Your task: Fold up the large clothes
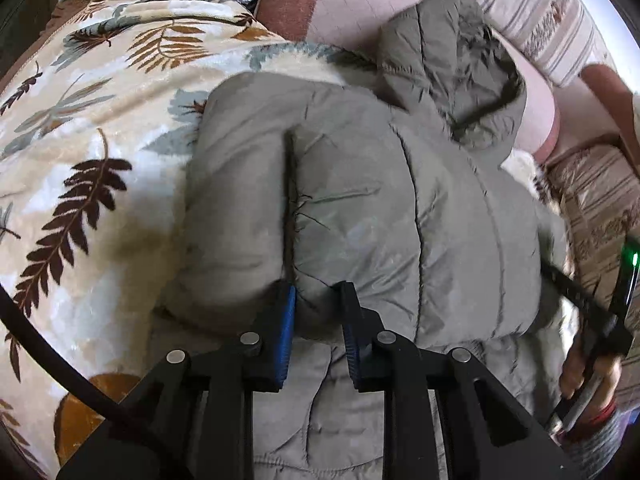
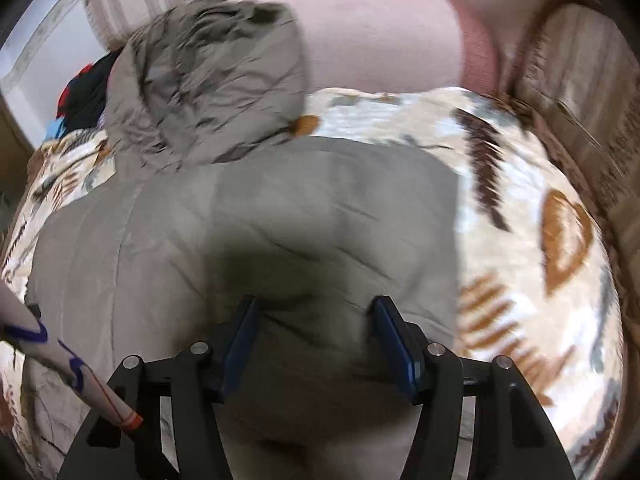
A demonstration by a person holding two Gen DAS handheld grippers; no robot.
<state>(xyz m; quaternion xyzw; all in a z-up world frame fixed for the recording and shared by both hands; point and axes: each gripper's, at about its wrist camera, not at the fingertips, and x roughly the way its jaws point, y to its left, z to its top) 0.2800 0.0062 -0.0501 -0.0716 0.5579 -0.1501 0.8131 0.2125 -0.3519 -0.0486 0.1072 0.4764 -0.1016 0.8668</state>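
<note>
— Looking down the left view, we had the grey padded jacket (image 1: 360, 208) lying across the leaf-print blanket (image 1: 80, 128), filling the middle of the frame, its hood (image 1: 448, 60) up at the upper right against the pink cushion (image 1: 360, 4). Was our left tool (image 1: 318, 292) gripping yet?

— We judged it clenched on a bulge of the jacket at lower centre: both blue pads were pressed into the padding, with a ridge of cloth pinched between them.

— And the right tool (image 2: 316, 308)?

— At the lower centre of its own view its jaws stood wide, straddling the jacket's lower part. We could not say the pads were pressing; the picture was blurred, so we took it as released.

— What could have gone wrong from there?

— We feared a lopsided fold. With only one side gripped, lifting would have dragged the jacket askew and bunched it. The slick, puffy shell might also have slipped out of a shallow pinch.

— Anything else?

— The left tool might have caught only the top layer, leaving the rest behind on the blanket.
</note>
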